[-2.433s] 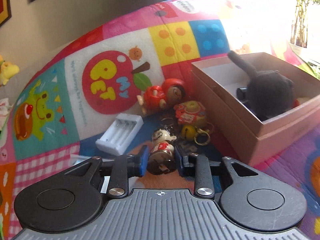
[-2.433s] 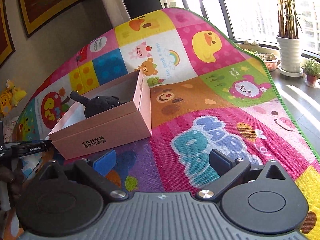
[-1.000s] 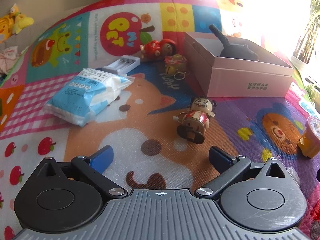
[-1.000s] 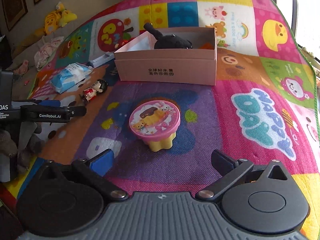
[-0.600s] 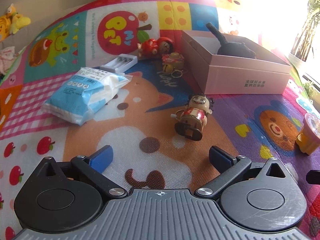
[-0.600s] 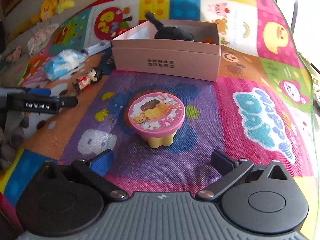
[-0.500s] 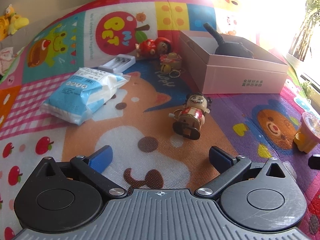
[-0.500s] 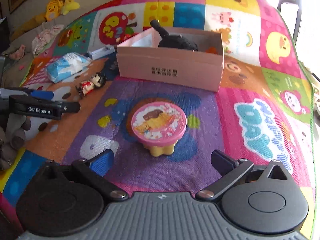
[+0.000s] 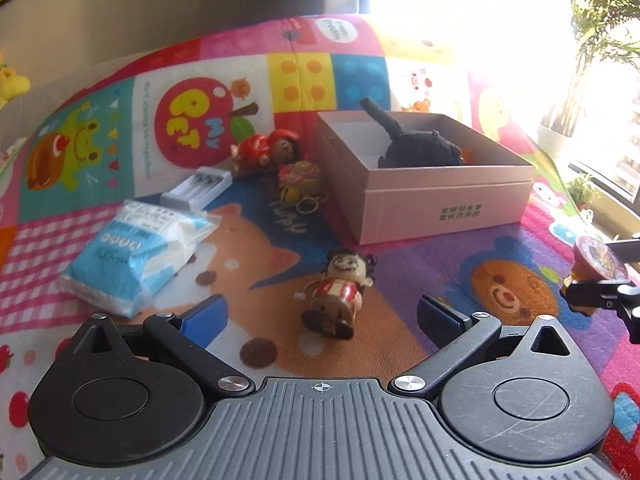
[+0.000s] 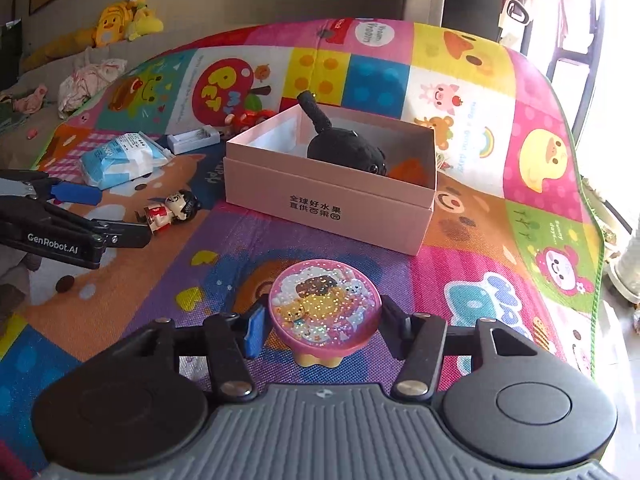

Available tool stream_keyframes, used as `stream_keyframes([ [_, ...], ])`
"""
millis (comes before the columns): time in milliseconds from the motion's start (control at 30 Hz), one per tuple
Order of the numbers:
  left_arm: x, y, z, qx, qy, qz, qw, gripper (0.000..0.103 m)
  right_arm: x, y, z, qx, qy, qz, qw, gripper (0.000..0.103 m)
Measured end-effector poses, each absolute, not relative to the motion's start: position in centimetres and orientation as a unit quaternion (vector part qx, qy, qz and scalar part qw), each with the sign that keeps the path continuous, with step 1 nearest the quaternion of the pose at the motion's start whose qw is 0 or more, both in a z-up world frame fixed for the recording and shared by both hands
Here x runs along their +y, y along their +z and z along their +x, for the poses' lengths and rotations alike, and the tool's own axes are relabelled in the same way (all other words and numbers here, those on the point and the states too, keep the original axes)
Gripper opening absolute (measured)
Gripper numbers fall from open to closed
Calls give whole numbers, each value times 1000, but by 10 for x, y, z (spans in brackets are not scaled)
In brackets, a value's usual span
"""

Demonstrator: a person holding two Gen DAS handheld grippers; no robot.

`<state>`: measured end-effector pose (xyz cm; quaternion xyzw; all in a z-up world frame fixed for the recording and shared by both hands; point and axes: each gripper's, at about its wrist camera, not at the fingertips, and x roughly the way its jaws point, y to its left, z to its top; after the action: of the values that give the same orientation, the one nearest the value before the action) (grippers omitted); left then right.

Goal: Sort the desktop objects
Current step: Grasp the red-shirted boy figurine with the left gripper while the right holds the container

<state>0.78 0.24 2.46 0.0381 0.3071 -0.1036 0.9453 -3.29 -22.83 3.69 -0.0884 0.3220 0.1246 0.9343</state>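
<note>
Right gripper [image 10: 322,330] clamps the pink-lidded pudding cup [image 10: 323,310] (upright on the play mat [image 10: 460,240]); left gripper [image 9: 320,316] spread wide, holding nothing, near the wind-up figurine [image 9: 338,294].

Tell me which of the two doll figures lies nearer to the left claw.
The dark-haired wind-up doll, lying just ahead of the open left claw; the red doll lies far back beside the pink box.

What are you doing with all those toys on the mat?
Someone is tidying toys into the pink box, using a gripper in each hand. The right gripper has its fingers around the little pink-lidded cup, though I can't tell whether they have it pinched. The left gripper is open, with the small wind-up doll lying on the mat just in front of it. A black plush toy is already in the box. The tissue pack and a few small toys are still out on the mat.
</note>
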Motion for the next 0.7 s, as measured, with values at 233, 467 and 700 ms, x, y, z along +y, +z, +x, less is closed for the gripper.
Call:
stream_keyframes([
  [233,-15,17,33,353,-127,35,926,78,-228,32,-38,329,122,-92,932,56],
  [467,-30,22,4,335,-220,46,915,89,-231,27,-36,336,122,-87,930,56],
  [700,-21,23,20,337,-185,71,921,91,-228,25,-37,338,128,-81,929,56],
])
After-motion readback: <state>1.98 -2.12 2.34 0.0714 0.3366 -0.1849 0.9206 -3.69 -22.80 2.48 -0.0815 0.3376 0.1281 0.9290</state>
